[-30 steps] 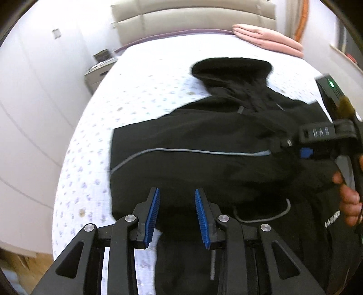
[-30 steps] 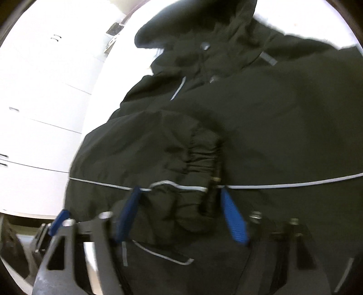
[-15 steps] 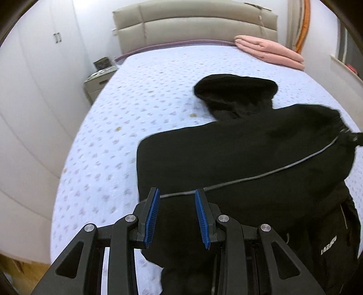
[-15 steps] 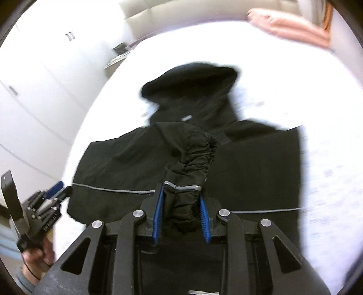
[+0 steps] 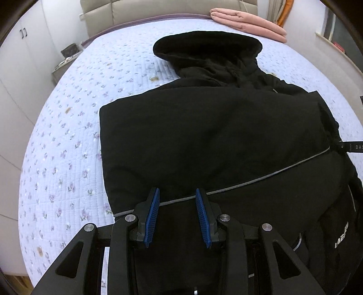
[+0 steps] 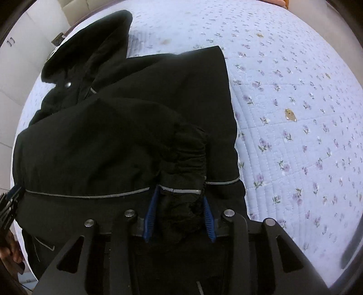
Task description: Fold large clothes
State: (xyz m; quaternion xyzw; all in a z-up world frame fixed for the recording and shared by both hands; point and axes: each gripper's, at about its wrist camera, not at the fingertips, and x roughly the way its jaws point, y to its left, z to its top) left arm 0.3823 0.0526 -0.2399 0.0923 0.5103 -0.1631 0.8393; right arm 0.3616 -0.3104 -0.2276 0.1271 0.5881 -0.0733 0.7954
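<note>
A black hooded jacket [image 5: 211,136] lies on the bed, hood [image 5: 206,46] towards the headboard, one sleeve folded across its body with a grey reflective stripe. My left gripper [image 5: 178,215] is open and empty, hovering over the jacket's near edge. In the right wrist view the jacket [image 6: 109,140] fills the left half. My right gripper [image 6: 179,213] is shut on the gathered sleeve cuff [image 6: 183,172] and holds it over the jacket's right side. The right gripper's tip also shows at the right edge of the left wrist view [image 5: 349,147].
The bed has a pale floral quilt [image 5: 68,147], also seen in the right wrist view [image 6: 295,113]. Folded pink bedding [image 5: 247,19] lies by the beige headboard [image 5: 136,9]. A nightstand [image 5: 65,61] and white wardrobes [image 5: 20,68] stand to the left.
My right gripper closed on the sleeve cuff and carried it across the jacket to its right side. The left gripper stayed open and moved closer over the jacket.
</note>
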